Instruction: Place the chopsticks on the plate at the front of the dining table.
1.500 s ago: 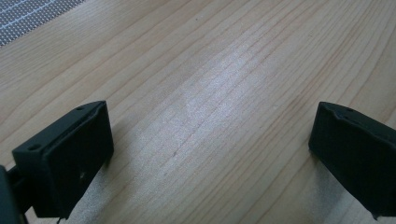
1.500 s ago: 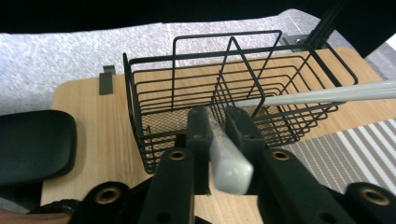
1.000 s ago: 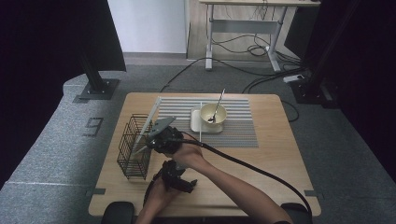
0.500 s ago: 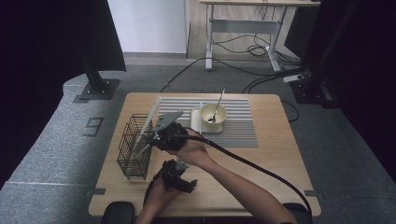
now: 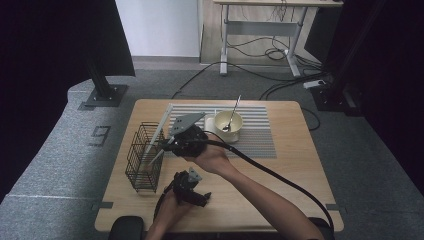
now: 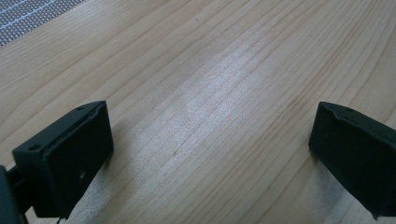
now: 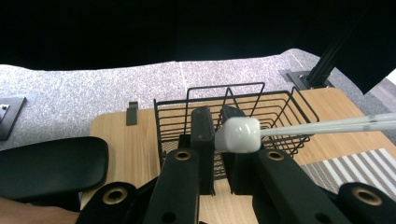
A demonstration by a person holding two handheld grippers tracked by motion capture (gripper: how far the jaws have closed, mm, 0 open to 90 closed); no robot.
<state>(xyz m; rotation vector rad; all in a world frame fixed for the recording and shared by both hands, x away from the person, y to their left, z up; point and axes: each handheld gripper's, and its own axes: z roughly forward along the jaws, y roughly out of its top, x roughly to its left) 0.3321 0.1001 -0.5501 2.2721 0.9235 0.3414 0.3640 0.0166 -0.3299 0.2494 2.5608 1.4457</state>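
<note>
Done: right gripper (image 7: 219, 140) clamped on white stick (image 7: 327, 125), held over wire basket (image 5: 142, 160).
Left: drop it in; bowl (image 5: 228, 123) w/ spoon (image 5: 233, 114) prob untouched.
Left gripper (image 6: 210, 154): jaws apart, idle on table (image 6: 224, 70).

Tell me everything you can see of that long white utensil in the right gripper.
The white utensil is a long, slim stick, pale and smooth like plastic, ending in a rounded, blocky white tip. The right gripper pinches it near that tip between its closed black jaws. In the high view it slants up and away from the gripper, over the rim of the black wire basket. Whether it touches the basket I cannot tell. What kind of utensil it is stays unclear.
</note>
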